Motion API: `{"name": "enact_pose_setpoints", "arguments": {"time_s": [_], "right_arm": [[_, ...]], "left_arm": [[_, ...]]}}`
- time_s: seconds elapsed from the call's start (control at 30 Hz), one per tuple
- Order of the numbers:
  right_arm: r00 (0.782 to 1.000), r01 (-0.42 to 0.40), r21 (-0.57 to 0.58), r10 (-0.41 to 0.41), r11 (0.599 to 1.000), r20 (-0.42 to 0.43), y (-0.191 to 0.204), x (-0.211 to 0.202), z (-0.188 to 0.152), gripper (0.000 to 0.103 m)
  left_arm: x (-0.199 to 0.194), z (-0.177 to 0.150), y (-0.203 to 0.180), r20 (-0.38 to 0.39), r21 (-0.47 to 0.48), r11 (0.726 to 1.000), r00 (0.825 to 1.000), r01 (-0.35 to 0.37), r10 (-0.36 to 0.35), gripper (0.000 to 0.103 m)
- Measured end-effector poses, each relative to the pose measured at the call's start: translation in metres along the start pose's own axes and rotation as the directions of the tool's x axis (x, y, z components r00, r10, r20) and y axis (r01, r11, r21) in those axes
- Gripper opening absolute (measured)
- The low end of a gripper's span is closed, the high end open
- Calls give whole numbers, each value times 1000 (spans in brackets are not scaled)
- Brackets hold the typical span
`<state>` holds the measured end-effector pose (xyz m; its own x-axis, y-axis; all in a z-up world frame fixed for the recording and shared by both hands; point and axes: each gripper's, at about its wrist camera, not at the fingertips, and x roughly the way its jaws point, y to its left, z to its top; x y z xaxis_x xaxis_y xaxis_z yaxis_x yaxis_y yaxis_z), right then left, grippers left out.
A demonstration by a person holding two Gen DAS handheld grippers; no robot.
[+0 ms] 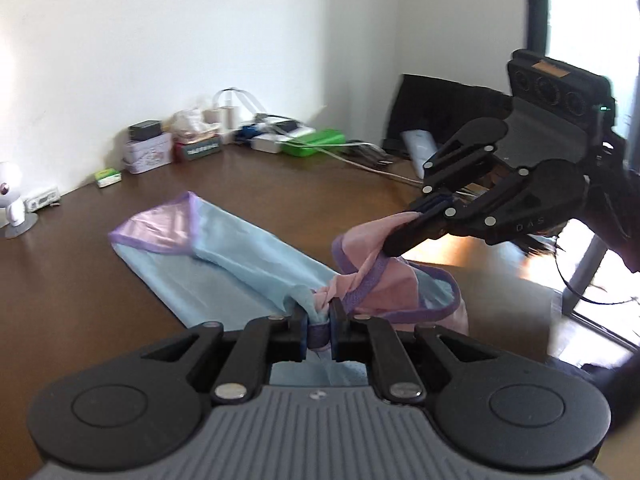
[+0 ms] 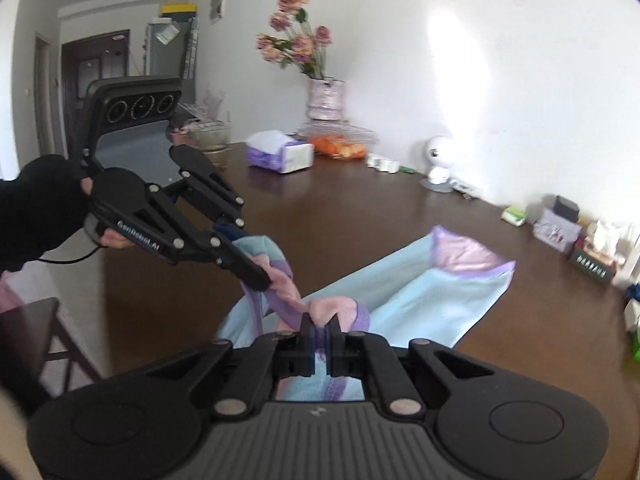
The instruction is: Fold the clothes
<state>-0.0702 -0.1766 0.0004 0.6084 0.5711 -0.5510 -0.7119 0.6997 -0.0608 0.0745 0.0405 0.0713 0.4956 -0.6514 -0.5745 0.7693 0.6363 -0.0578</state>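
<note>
Left wrist cam looks along its own fingers across the brown table (image 1: 280, 184) toward a wall corner, close and low over the blue-pink garment (image 1: 224, 264). Right wrist cam faces the opposite way along the table, toward the flower vase (image 2: 325, 98). Both share garment, table, white round camera (image 2: 438, 160), and each other's gripper.

Dark wooden table (image 2: 360, 216), blue-pink garment (image 2: 432, 292), tissue box (image 2: 280, 154), boxes (image 1: 146, 154)

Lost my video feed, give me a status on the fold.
Left gripper and right gripper both shut on garment. Near end lifted, far end flat on table. Nothing in the way.
</note>
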Motion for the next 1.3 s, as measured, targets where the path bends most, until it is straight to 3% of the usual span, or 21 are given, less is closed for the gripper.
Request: {"name": "enact_pose_setpoints", "arguments": {"time_s": [0.07,0.13,0.27,0.33,0.4,0.43,0.53,0.6,0.73,0.77,0.8,0.83,0.87,0.9,0.93,0.97,1.1,1.3], "right_arm": [[999,31,7,-31,999,-22,-27,30,18,3],[997,70,40,-69,997,-35,-51,60,30,4],[993,92,176,-77,980,-91,-92,104,39,15],[992,110,171,-98,979,-80,-95,93,40,20],[987,155,182,-144,971,-75,-95,67,38,31],[984,168,207,-153,964,-87,-94,52,34,35],[995,83,329,-58,941,-86,-81,17,0,36],[996,38,390,-5,920,-85,-67,15,-27,36],[992,73,455,-18,887,-123,-47,26,-60,34],[994,56,468,-5,882,-109,-45,27,-64,34],[995,43,477,6,878,-100,-44,29,-67,34],[994,41,478,12,877,-106,-41,31,-70,30],[994,41,477,14,878,-112,-39,33,-72,21],[994,46,469,8,882,-113,-35,35,-72,15],[994,42,461,9,886,-109,-32,36,-71,5],[994,41,459,8,887,-105,-28,36,-69,3],[993,17,428,35,904,-113,-16,24,-68,1],[980,-1,387,78,922,-184,14,-7,-78,1]], "left_arm": [[23,8,34,0,-98,995,1000,9,-9,10],[41,9,59,-20,-200,979,1000,-28,24,12],[56,4,91,-56,-362,927,995,-102,88,31],[34,-1,85,-41,-379,920,995,-99,90,42],[7,-8,69,-23,-400,913,996,-86,83,66],[-5,-14,60,-15,-431,899,996,-83,85,73],[-18,-29,35,-28,-500,861,996,-91,89,76],[-13,-35,20,-58,-516,850,994,-106,88,76],[-1,-43,3,-109,-505,853,990,-133,91,71],[0,-46,2,-115,-517,845,990,-134,86,60],[-1,-48,1,-116,-529,838,989,-137,89,40],[-1,-51,0,-117,-540,830,989,-140,91,29],[-1,-54,-2,-118,-551,822,989,-143,93,10],[-2,-56,-3,-119,-562,814,988,-147,96,6],[-2,-59,-4,-120,-573,805,988,-150,98,5],[-4,-61,-6,-119,-582,799,988,-150,99,2],[-25,-77,-20,-101,-604,783,989,-147,108,2],[-50,-105,-61,-80,-592,796,992,-123,93,2]]}}
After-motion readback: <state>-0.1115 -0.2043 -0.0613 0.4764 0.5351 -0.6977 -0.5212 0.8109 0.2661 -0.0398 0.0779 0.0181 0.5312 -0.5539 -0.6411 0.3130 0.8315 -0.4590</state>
